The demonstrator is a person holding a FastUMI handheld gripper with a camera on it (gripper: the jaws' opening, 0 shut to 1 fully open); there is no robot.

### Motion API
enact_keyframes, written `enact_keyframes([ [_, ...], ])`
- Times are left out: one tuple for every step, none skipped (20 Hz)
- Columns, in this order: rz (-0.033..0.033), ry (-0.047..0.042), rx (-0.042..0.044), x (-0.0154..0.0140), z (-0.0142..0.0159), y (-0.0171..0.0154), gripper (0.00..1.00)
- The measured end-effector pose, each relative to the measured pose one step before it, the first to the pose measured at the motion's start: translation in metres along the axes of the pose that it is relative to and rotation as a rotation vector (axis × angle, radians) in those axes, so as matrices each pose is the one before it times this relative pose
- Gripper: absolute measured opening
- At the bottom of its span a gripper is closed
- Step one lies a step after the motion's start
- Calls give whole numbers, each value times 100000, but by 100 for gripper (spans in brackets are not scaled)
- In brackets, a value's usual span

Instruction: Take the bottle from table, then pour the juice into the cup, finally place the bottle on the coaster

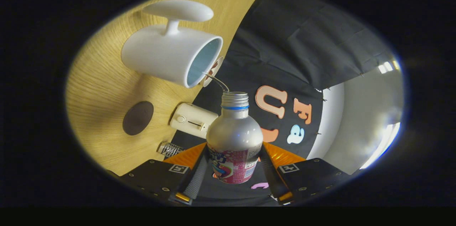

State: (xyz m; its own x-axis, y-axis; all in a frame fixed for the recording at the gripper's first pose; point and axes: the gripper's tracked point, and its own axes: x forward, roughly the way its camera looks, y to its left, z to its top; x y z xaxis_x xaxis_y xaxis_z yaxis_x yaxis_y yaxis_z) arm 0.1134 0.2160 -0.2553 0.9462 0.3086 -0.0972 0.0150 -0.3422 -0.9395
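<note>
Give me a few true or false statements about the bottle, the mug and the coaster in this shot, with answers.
1. The gripper is shut on the bottle. True.
2. The bottle still has its cap on. False: its neck is open.
3. A thin stream runs from the bottle into the white mug. True.
4. The bottle stands on the dark round coaster. False: it is held in the air, and the coaster lies bare on the wooden table.

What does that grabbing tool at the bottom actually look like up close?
The gripper has two flat black plates, each carrying a small square black-and-white marker and a few little screws. Bright orange ribbed pieces sit at their inner edges. Two slim fingers run forward from there, with a brass-coloured fitting near the base of each.
</note>
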Motion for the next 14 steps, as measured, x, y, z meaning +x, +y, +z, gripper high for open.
enact_keyframes([
  [-155,-229,-426,16,48,38,76],
  [-257,-197,-365,-28,130,-121,76],
  [-21,-361,-453,-62,-3,91,76],
  [-122,-220,-270,-74,77,17,76],
  [-5,-156,-265,43,-59,-30,76],
  [-115,-105,-410,-65,88,-6,76],
  [-119,-184,-251,13,22,-152,76],
  [-95,-233,-295,-59,181,6,76],
  [-228,-164,-353,-10,-48,-3,76],
  [-181,-124,-372,-194,109,-8,76],
  [-223,177,-262,237,-87,-292,76],
  [-204,-29,-168,88,-100,-173,76],
  [-120,93,-233,231,-218,-110,76],
  [-99,83,-305,48,-108,-90,76],
])
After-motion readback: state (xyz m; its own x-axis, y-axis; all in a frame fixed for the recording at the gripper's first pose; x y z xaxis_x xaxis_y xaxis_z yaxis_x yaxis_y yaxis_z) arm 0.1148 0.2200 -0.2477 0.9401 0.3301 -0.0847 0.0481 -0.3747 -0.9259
